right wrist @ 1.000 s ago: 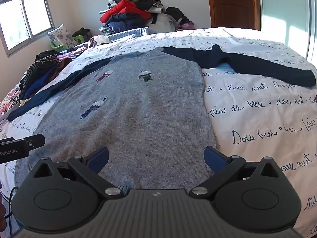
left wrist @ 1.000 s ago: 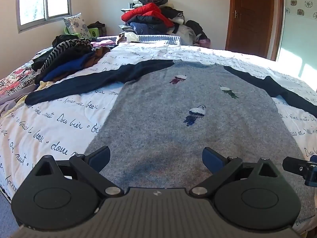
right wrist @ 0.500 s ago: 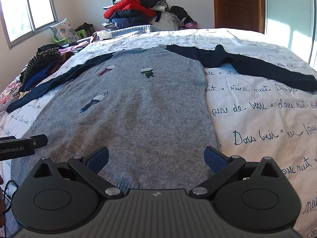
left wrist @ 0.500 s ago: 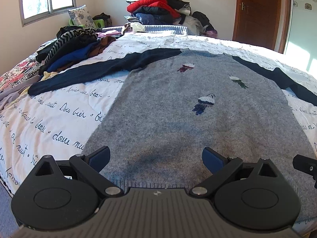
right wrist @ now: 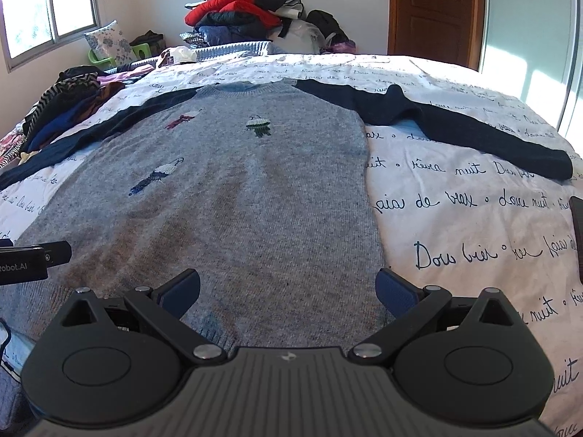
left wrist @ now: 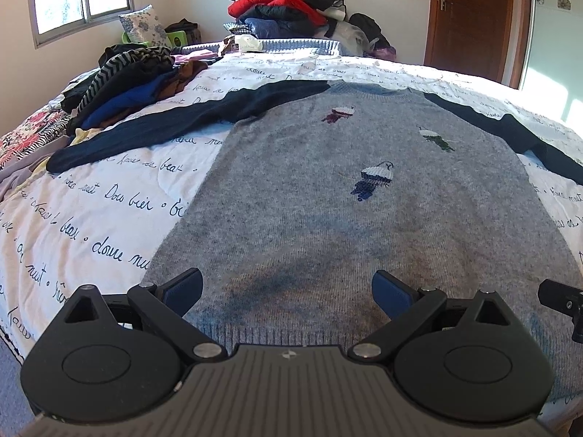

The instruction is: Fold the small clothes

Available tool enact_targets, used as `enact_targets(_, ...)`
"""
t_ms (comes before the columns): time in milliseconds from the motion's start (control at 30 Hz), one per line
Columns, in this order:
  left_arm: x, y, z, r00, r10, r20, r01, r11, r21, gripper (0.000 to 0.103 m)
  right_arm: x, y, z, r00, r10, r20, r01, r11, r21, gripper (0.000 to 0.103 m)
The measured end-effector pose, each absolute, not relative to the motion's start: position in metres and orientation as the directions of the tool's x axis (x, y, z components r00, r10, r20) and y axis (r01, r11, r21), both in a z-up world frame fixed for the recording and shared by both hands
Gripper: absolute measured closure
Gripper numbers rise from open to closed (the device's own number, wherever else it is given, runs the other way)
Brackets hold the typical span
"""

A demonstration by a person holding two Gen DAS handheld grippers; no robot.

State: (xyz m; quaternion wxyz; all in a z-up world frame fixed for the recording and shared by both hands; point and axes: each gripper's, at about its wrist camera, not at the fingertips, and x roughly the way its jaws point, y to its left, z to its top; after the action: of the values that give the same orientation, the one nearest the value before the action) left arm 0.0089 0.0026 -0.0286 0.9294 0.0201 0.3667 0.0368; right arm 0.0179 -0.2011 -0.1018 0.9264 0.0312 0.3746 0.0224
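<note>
Both claws spread wide, empty: left claw, right claw, now lowered nearer sweater hem on bed; grasp pending.

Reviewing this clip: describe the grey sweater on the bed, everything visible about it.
The sweater is a grey, fuzzy-looking knit with dark navy sleeves, a ribbed hem and three small embroidered figures on the chest. It lies flat and unfolded, front up, on the white script-printed bedspread, hem nearest the cameras, sleeves spread out to both sides. The left gripper and right gripper are open at the hem; neither grips it.
</note>
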Motion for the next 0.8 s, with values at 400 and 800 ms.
enact_targets(400,0.0097,0.0019,-0.0303,0.721,0.077,-0.689,-0.043,0.997,0.067,0.005,0.0186,-0.2014,-0.1028,0.717,0.065,-0.695,-0.016,0.997,0.076,0.000)
enact_targets(800,0.0088,-0.0044,-0.0306,0.726,0.098,-0.680,-0.035,0.994,0.106,0.005,0.0189,-0.2039,-0.1026,0.719,0.070,-0.691,-0.017,0.996,0.084,0.000)
